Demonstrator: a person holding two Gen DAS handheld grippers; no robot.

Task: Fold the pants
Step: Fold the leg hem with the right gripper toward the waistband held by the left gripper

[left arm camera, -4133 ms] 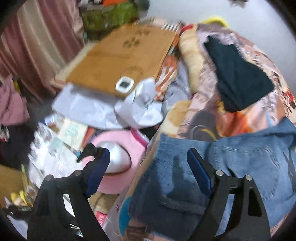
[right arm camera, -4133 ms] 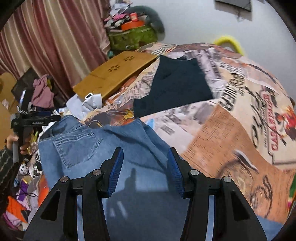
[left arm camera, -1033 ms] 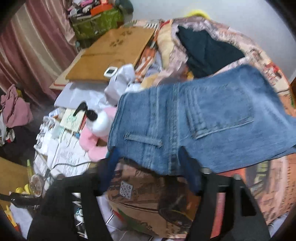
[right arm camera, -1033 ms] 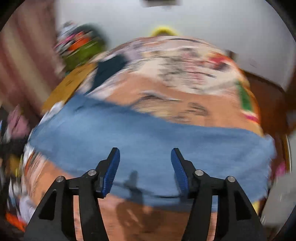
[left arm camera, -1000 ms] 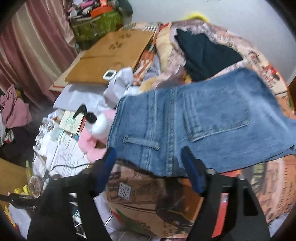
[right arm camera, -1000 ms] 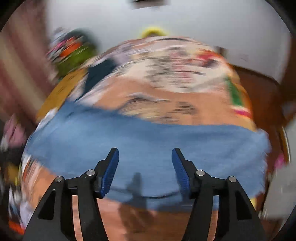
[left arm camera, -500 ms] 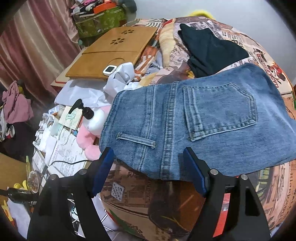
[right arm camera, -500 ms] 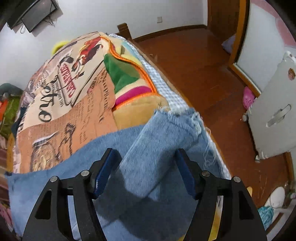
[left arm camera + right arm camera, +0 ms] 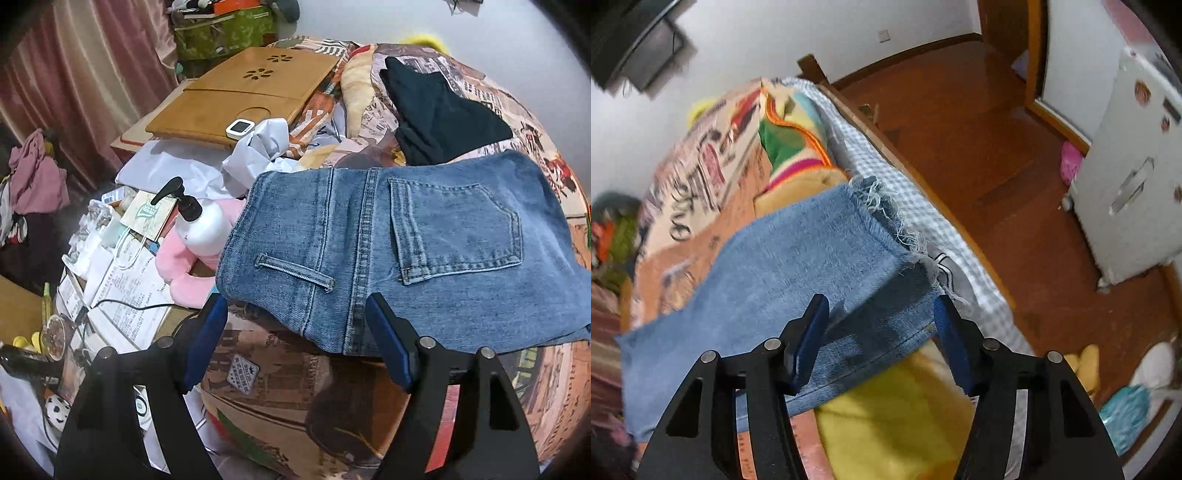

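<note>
Left wrist view: we see the jeans [image 9: 424,251] lying flat on the patterned bedspread [image 9: 280,373], waistband end toward us, back pocket up. The left gripper [image 9: 295,336] hovers spread wide just short of the waistband, holding nothing. Denim is heavy, limp, not slippery; we judge the thick waistband seam and the hems the best holds.

Right wrist view gives what the left cannot: the frayed leg hems [image 9: 886,218] at the bed's far edge. Here the right gripper [image 9: 879,332] is closing, denim between its fingers; the pads seem not yet to press, though the angle leaves doubt.
</note>
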